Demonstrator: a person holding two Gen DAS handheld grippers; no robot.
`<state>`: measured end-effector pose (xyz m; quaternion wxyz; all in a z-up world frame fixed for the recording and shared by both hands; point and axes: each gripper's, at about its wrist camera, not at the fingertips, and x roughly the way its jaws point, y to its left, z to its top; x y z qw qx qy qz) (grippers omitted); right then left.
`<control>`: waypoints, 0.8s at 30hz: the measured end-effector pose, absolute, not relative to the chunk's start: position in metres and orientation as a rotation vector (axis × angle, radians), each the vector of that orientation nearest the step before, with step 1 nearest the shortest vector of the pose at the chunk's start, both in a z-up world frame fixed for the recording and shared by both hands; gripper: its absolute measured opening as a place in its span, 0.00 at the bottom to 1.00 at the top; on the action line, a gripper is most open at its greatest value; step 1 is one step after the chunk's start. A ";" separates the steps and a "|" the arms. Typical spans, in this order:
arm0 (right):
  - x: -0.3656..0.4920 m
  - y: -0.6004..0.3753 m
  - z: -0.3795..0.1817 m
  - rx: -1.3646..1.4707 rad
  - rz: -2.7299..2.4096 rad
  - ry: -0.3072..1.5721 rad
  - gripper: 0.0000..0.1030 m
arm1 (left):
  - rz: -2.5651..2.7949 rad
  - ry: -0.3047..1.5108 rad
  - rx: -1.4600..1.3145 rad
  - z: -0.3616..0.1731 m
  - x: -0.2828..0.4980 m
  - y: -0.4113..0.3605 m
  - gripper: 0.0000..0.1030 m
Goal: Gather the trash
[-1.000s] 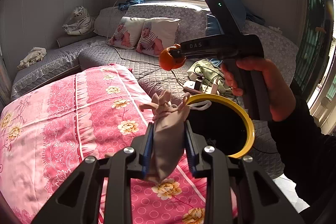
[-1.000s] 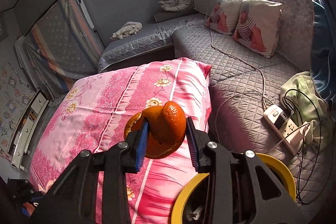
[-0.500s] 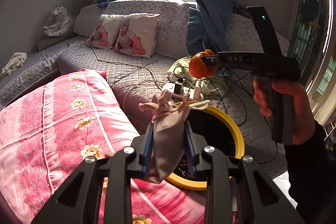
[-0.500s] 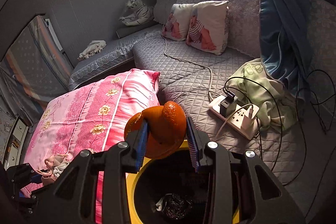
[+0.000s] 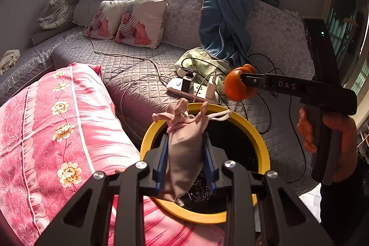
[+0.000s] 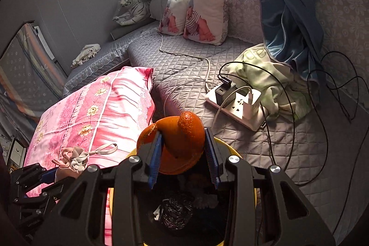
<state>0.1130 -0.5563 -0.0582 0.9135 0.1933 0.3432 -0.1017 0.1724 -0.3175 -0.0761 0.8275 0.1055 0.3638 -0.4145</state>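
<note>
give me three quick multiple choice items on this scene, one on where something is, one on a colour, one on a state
1. Where does the white power strip lie?
A. on the grey quilted sofa seat
B. on the pink floral quilt
C. inside the bin

2. What colour is the rim of the round trash bin?
A. blue
B. yellow
C. white

3. What is the right claw doing?
A. standing open with nothing in it
B. gripping a charger cable
C. shut on a piece of orange peel

Answers:
1. A, the strip sits on the grey quilted sofa seat beside a pale green cloth.
2. B, a yellow ring shows around the dark inside of the bin.
3. C, the blue pads press on both sides of the peel, above the bin's mouth.
</note>
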 end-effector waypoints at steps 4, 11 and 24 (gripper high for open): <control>0.109 -0.560 -0.069 0.408 -0.223 0.723 0.33 | -0.889 0.820 0.218 -0.090 0.179 -0.326 0.26; 0.107 -0.562 -0.077 0.423 -0.224 0.732 0.36 | -0.882 0.854 0.216 -0.101 0.183 -0.334 0.28; 0.105 -0.568 -0.070 0.427 -0.273 0.725 0.47 | -0.837 0.831 0.121 -0.085 0.193 -0.299 0.61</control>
